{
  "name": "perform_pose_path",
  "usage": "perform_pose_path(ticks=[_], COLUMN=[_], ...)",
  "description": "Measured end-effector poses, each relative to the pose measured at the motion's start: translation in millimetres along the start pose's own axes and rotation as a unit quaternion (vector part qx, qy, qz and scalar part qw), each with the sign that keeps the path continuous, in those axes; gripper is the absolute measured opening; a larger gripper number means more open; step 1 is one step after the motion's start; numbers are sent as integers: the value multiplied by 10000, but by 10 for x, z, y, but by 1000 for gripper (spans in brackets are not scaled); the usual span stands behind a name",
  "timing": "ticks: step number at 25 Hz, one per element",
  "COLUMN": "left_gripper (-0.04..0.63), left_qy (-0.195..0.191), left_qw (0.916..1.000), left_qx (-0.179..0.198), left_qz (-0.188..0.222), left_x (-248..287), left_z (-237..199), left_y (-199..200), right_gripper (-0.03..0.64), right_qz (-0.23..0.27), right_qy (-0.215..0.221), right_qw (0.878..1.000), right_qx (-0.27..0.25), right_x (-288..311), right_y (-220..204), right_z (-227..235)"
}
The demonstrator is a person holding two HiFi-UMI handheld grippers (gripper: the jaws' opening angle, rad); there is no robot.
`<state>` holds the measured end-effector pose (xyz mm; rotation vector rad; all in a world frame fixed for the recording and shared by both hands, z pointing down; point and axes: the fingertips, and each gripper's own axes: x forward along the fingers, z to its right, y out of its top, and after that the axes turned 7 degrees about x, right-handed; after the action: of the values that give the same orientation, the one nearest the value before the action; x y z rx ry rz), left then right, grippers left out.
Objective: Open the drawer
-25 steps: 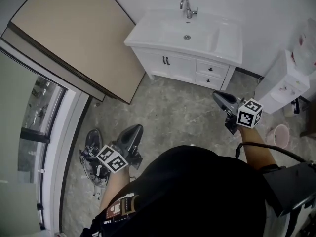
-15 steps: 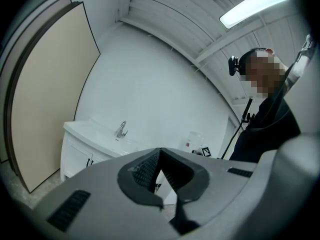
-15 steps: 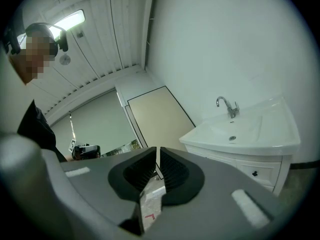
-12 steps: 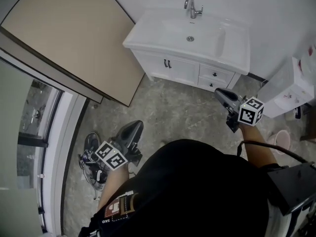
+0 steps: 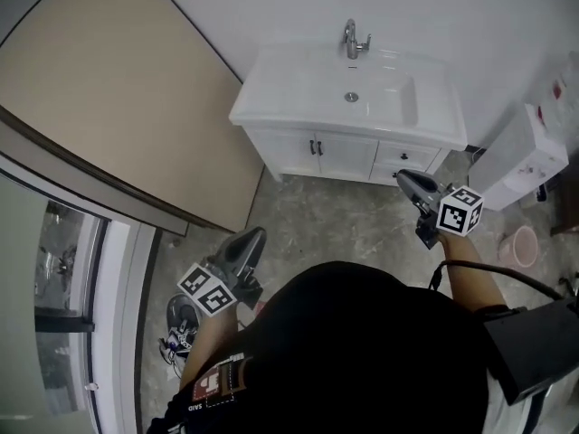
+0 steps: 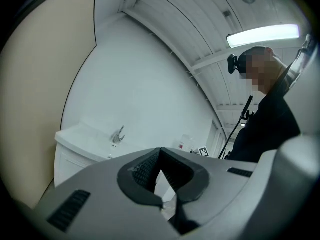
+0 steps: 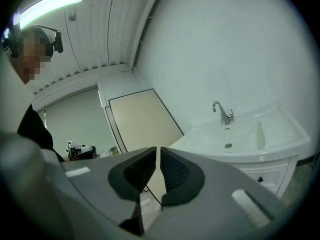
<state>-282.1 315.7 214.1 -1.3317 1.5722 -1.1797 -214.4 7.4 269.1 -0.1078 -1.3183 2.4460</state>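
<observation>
Both grippers, and the person carrying them, have closed in on the white wooden vanity with a moulded basin top (image 5: 298, 147). A second ago it sat small and far up the head view; now it fills the upper middle, and less of the mottled grey stone floor (image 5: 317, 215) lies before it. The small white drawers with dark round knobs (image 5: 404, 157) are stacked at the vanity's right end, beside its two cupboard doors. What shows of them looks flush with the front, so nothing has been opened yet. The grey right gripper with a marker cube (image 5: 401, 178) now overlaps the lower drawer in the head view, though it probably hangs short of the vanity's front and does not touch it. Its own view shows the ribbed pads drawn to a bare slit with nothing between them (image 7: 157, 154), and a drawer knob (image 7: 259, 179) sits low and off to the right of where it points. The grey left gripper (image 5: 257, 235) trails below and left of the vanity, well apart from it; its jaw tips meet and it carries nothing (image 6: 160, 151). This reads as the approach, nearly finished. The right gripper's jaws would have to part and swing toward the vanity's right end before a knob can be taken.
</observation>
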Motion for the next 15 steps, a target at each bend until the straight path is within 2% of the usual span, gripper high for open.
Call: perform_pose_path(ticks=[4, 10, 15], left_gripper=[0, 0, 0], left_qy=[-140, -168, -80], left_qw=[9999, 9998, 9999], left_qx=[-6, -79, -142], left_qz=[-5, 49, -51], left_x=[-92, -51, 183], left_z=[-468, -893, -1199], left_y=[86, 166, 208], right_gripper=[3, 3, 3], right_qz=[14, -39, -56], right_qy=[-158, -319, -190], right_qw=[9998, 9993, 9995], right_qx=[77, 187, 253], right_x=[385, 747, 1154], right_y=[-88, -61, 92], right_z=[-49, 125, 381])
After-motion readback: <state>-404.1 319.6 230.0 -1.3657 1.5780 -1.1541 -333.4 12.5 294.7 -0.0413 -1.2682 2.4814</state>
